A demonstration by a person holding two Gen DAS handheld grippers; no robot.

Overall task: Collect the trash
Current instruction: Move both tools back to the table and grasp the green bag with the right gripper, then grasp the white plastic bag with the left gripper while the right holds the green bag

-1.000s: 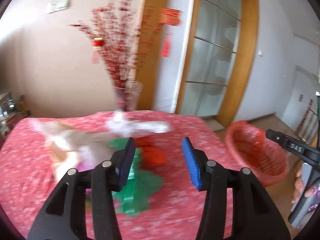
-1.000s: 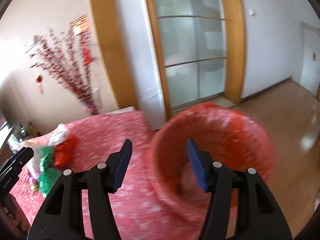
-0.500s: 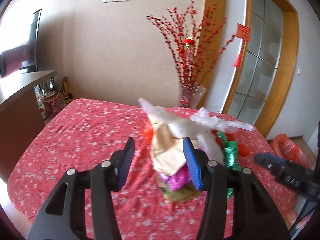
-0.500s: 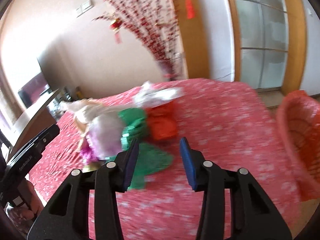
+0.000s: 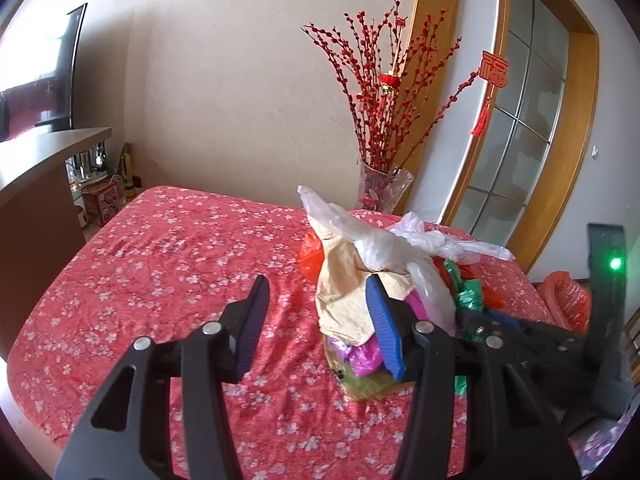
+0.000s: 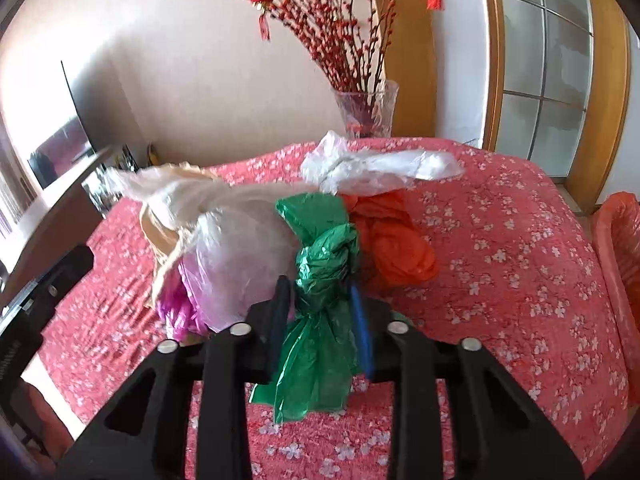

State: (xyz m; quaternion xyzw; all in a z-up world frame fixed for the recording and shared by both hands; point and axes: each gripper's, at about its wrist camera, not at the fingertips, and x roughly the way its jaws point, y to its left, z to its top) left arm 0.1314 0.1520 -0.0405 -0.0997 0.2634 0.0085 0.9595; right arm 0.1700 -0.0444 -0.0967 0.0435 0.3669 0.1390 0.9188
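A heap of bagged trash lies on the red flowered table [image 5: 168, 264]: a knotted green bag [image 6: 324, 276], an orange bag [image 6: 390, 240], white plastic bags [image 6: 240, 256], tan paper [image 5: 352, 280] and a magenta wrapper [image 5: 364, 356]. My right gripper [image 6: 320, 312] has its fingers around the green bag's knot and looks closed on it. My left gripper [image 5: 316, 320] is open and empty, left of the heap, its right finger in front of the tan paper.
A glass vase [image 5: 384, 188] with red branches stands at the table's far edge. A red-lined bin [image 6: 620, 256] sits off the table's right side, also in the left wrist view [image 5: 568, 300]. A brown counter [image 5: 36, 184] is at the left.
Both grippers swung from the bin side toward the heap. The right gripper moved in and narrowed its fingers around the green bag. The left gripper stayed open and shifted left.
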